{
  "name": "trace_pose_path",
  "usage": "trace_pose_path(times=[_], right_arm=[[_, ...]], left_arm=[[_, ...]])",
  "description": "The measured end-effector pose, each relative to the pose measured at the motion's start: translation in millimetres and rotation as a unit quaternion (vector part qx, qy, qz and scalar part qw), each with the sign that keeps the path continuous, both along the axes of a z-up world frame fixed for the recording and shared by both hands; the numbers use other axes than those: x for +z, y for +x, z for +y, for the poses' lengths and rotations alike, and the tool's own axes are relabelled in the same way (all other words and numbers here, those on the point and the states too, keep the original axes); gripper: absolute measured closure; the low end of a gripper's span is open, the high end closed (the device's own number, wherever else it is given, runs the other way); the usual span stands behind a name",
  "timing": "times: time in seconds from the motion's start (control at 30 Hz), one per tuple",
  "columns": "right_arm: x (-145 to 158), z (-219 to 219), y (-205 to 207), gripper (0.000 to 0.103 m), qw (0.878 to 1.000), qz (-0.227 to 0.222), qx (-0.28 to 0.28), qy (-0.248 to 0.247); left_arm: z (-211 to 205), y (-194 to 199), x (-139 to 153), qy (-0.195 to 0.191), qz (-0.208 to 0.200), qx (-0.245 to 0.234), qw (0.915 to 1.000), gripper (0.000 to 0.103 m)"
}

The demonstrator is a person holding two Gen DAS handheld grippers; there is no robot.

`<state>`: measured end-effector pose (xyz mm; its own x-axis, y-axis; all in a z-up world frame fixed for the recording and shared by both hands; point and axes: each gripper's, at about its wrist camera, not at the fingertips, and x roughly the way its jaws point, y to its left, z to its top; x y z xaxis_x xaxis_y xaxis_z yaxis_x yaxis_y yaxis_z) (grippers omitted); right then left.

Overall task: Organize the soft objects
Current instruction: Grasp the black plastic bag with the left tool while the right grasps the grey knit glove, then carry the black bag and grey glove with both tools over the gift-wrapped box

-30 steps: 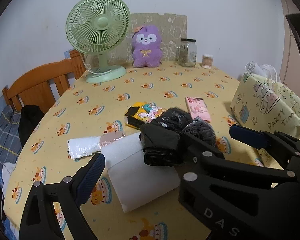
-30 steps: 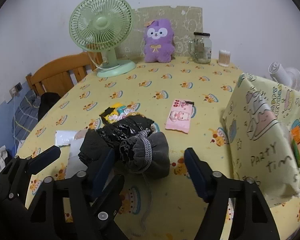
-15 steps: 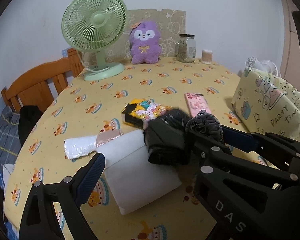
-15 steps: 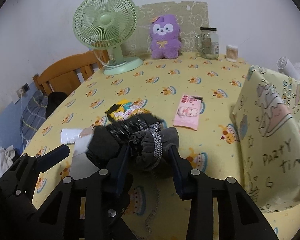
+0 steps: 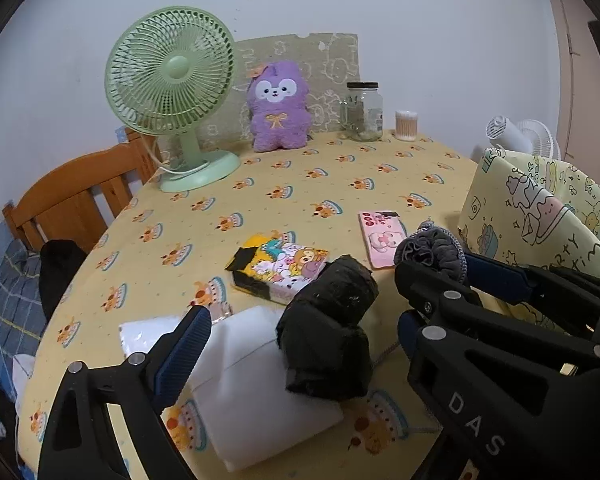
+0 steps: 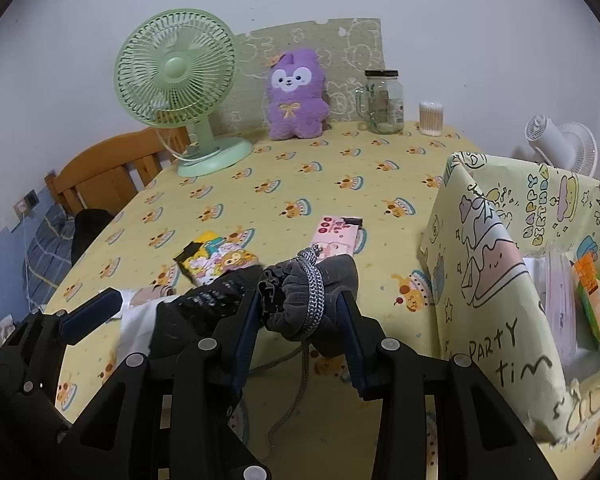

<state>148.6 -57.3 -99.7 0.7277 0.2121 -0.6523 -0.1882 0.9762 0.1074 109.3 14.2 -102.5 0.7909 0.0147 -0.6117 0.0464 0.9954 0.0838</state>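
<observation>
My right gripper [image 6: 300,312] is shut on a grey drawstring pouch [image 6: 312,296], whose cord hangs down between the fingers. In the left wrist view the pouch [image 5: 432,248] sits at the top of the right gripper, just right of a black wrapped bundle [image 5: 328,332]. That bundle lies on a white pad [image 5: 252,392]. My left gripper [image 5: 300,328] is open, its fingers wide on either side of the bundle without touching it; the right finger is mostly hidden. A purple plush [image 6: 296,96] stands at the table's far side.
A yellow party-print bag [image 6: 496,280] stands open at the right, with packets inside. A cartoon packet [image 6: 216,260], a pink packet [image 6: 338,232] and a white packet [image 5: 144,332] lie on the tablecloth. Green fan [image 5: 172,80], jar [image 5: 362,112], swab tub and wooden chair stand at the back.
The right gripper's jaws closed on the grey pouch and drew it up and to the right, away from the black bundle. The left gripper stayed open in place.
</observation>
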Motion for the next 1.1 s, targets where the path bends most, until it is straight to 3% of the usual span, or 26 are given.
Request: trace_pose_path(times=[0.13, 0.37, 0.47, 1.1], right_arm=[[-2.7, -1.1, 7.1, 0.061, 1.0, 0.006, -0.004, -0.001], [-9.8, 0.3, 15.2, 0.06, 1.0, 0.02, -0.006, -0.004], [-10.1, 0.8, 15.1, 0.06, 1.0, 0.021, -0.004, -0.001], [17.4, -0.7, -9.5, 0.06, 1.0, -0.015, -0.001, 0.006]], left_arm=[[1.1, 10.9, -3.0, -0.01, 0.012, -0.006, 0.9999, 0.018], [2.4, 22.8, -11.6, -0.027, 0.037, -0.013, 0.9989, 0.06], [1.7, 21.4, -10.8, -0.031, 0.035, -0.016, 0.9988, 0.066], [2.3, -3.4, 16.1, -0.035, -0.003, -0.004, 0.9994, 0.07]])
